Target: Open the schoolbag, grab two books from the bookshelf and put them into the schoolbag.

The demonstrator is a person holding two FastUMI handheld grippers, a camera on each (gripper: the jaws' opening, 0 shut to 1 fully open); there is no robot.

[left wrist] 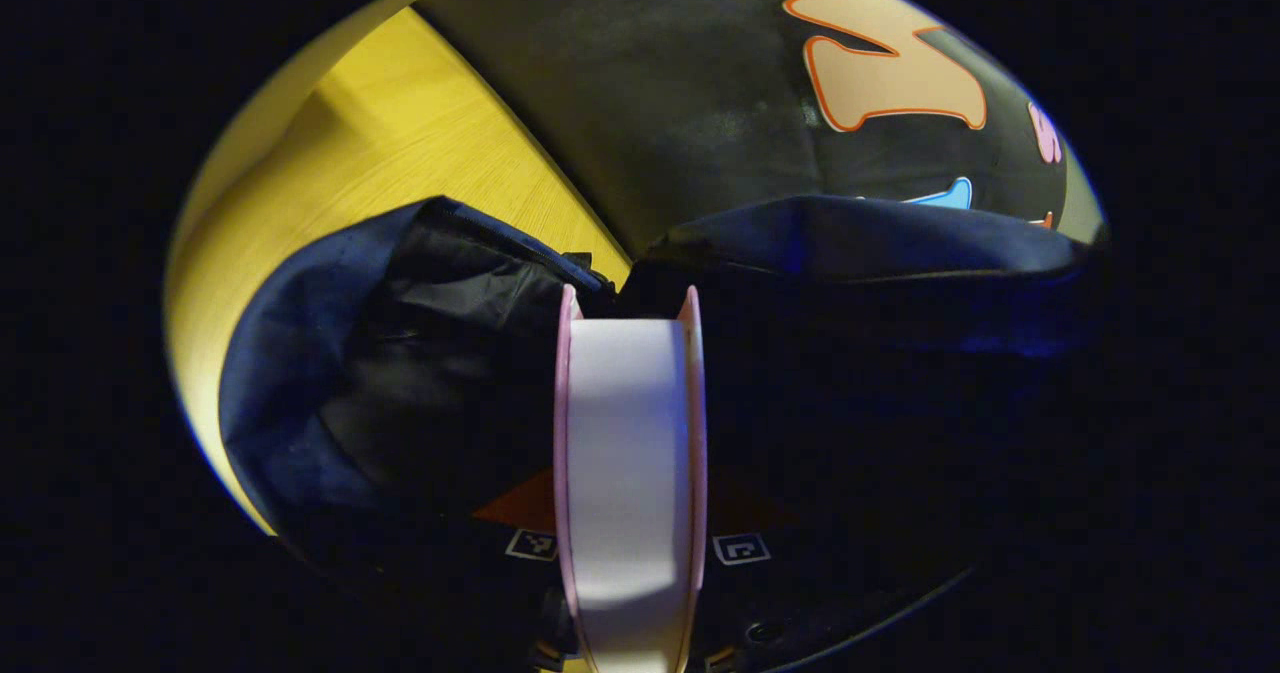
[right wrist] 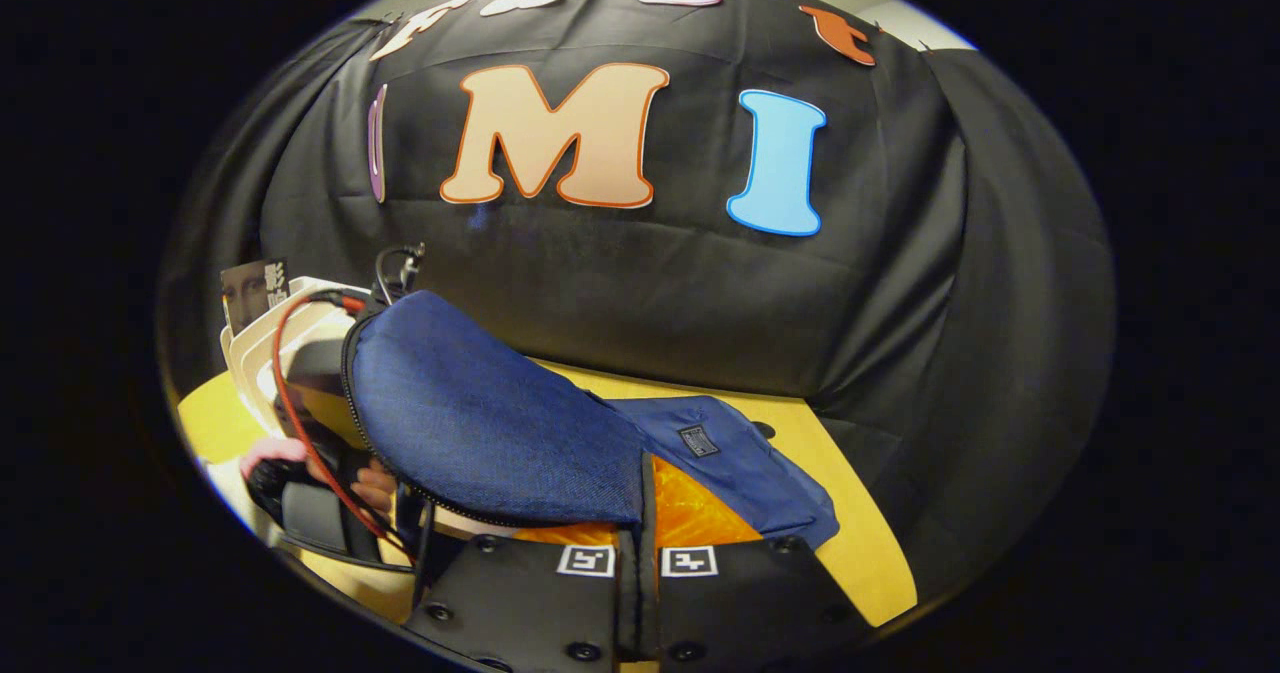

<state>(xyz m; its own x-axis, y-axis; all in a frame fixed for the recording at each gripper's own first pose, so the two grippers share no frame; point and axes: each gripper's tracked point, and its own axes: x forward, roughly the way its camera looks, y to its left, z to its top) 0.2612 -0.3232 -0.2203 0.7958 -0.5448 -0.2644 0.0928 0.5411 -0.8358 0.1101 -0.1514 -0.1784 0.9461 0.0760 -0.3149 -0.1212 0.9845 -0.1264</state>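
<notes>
my left hand-held gripper [left wrist: 630, 513] clamps a book [left wrist: 628, 433] edge-on, pointed into the open schoolbag [left wrist: 400, 353] on the table [left wrist: 400, 153]. right hand-held gripper [right wrist: 638, 513] is closed, pinching the schoolbag's blue flap [right wrist: 480, 413], held raised. bookshelf [right wrist: 260, 343] sits behind, far left.

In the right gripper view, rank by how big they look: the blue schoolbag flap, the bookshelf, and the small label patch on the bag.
Largest to smallest:
1. Schoolbag flap, nearest the camera, so inflated
2. Bookshelf, partly hidden
3. Label patch
</notes>
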